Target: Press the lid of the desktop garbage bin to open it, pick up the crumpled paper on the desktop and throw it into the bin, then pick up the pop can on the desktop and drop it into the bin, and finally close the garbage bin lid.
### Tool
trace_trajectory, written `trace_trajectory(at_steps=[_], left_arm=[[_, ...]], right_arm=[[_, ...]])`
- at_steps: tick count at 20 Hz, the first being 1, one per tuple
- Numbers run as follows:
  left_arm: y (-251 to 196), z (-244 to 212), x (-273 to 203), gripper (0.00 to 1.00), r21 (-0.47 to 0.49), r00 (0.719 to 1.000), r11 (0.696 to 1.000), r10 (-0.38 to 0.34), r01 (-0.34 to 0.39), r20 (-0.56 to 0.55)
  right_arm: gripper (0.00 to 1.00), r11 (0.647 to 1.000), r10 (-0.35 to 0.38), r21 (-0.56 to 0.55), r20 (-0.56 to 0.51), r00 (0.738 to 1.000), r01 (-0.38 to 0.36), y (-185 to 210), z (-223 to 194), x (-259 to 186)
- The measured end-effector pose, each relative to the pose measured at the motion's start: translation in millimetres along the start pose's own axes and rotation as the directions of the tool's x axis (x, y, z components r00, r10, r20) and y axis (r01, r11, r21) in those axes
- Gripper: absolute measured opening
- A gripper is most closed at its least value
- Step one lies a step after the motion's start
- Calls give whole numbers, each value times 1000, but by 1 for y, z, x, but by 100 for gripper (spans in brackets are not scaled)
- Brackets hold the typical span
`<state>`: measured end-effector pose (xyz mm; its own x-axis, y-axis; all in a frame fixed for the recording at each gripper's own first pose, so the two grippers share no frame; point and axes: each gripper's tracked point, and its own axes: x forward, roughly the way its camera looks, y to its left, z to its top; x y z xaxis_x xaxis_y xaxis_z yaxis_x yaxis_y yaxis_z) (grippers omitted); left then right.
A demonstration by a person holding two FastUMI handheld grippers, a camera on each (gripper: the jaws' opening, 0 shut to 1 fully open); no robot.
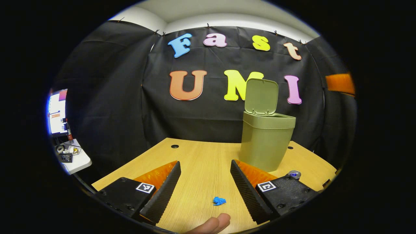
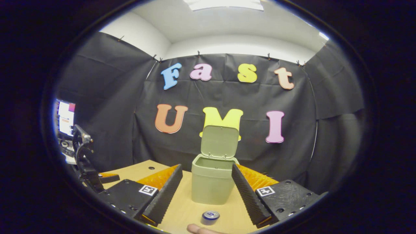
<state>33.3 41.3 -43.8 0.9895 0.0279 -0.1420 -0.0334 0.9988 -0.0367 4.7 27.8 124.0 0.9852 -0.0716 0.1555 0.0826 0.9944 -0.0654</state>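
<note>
- Bin (image 1: pixel 266 143) lid (image 1: pixel 261 96) stands open, right of centre; paper pickup is judged next.
- Left gripper (image 1: pixel 205 185), jaws apart, must descend around the crumpled paper (image 1: pixel 219 201) at lower centre.
- Right gripper (image 2: pixel 207 191), jaws apart, frames the pop can (image 2: pixel 210 217).

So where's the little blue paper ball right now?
In the left gripper view, the crumpled blue paper lies on the wooden desk, between the open left gripper fingers, nearer than the open bin.
</note>
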Motion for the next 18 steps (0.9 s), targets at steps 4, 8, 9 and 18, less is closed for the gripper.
trace_trajectory(at_steps=[4, 8, 9, 18], left_arm=[[8, -3, 3, 99, -7, 1000, 1000, 18, -18, -12], [6, -4, 6, 99, -23, 999, 999, 28, -29, -16], [-3, -7, 8, 99, -24, 1000, 1000, 9, -9, -24], [-49, -66, 20, 98, -22, 976, 999, -34, 30, -213]], right_arm=[[96, 999, -1, 34, -44, 999, 2, -19, -38, -19], [95, 1000, 14, 16, -78, 997, -13, -32, -74, -36], [94, 1000, 16, 17, -72, 997, -14, -37, -78, -40], [95, 998, 9, 65, -127, 992, -1, -73, -132, -41]])
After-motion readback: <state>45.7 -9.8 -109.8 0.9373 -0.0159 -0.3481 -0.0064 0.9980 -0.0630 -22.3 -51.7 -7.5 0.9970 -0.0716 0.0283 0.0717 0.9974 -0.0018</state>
